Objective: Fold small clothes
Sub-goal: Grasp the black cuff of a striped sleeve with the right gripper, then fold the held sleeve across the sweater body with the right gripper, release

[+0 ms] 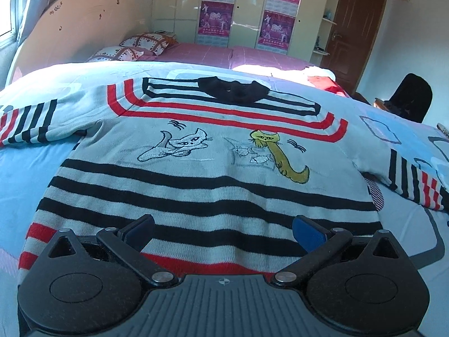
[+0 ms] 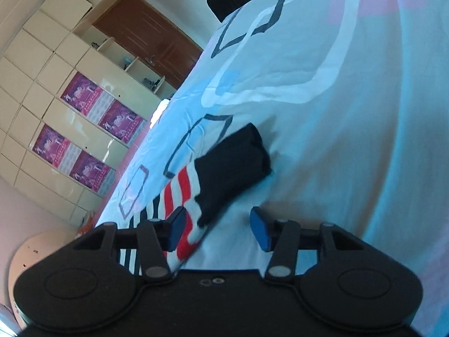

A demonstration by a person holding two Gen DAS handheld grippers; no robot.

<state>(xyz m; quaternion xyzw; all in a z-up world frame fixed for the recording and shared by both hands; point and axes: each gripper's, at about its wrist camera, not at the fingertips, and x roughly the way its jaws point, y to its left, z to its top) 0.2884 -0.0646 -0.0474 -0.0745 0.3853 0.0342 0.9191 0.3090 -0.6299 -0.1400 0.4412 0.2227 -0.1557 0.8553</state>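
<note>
A small grey knit sweater point(image 1: 213, 168) lies flat and face up on the bed, with black and red stripes, two cat pictures and a black collar point(image 1: 234, 91). Both sleeves spread sideways. My left gripper point(image 1: 224, 233) hovers open over the hem, its blue pads point(image 1: 307, 233) wide apart with nothing between them. In the right wrist view, which is rolled sideways, the striped sleeve end with its black cuff point(image 2: 235, 165) lies just ahead of my right gripper point(image 2: 218, 231). The sleeve runs past the left finger point(image 2: 176, 230). The jaws stand apart with bare sheet showing between them.
The bed has a light blue patterned sheet point(image 1: 28, 174). Pillows point(image 1: 140, 46) and a pink cover point(image 1: 224, 54) lie at the far end, with red cloth point(image 1: 322, 81) at the bed's far right. A cream wardrobe point(image 1: 247, 8), a brown door point(image 1: 353, 28) and a black chair point(image 1: 412, 95) stand beyond.
</note>
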